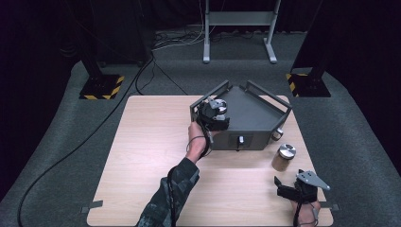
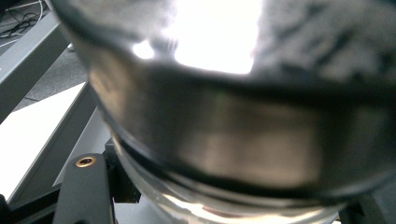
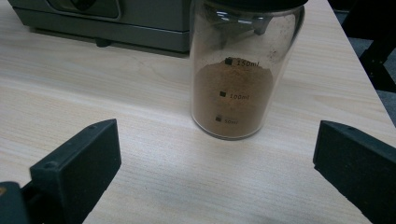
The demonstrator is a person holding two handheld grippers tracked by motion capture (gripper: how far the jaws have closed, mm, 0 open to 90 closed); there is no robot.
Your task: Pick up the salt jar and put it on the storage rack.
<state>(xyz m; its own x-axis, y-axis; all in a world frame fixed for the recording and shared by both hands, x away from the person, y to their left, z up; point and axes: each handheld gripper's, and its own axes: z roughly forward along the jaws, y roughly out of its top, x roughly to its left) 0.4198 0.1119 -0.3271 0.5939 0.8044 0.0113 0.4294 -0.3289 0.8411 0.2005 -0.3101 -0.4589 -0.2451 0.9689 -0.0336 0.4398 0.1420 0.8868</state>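
Our left gripper (image 1: 218, 111) clamps a blurred, half-cropped jar (image 2: 224, 121) over the grey tray (image 1: 255, 113); our right gripper (image 3: 217, 163) gapes empty before the powder jar (image 3: 239, 74).

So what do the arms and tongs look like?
Both tongs are black: left tongs, right tongs, each topped by a grey three-cornered plate. The right jaws are blocky black pads. A black cable trails along the camouflage sleeve.
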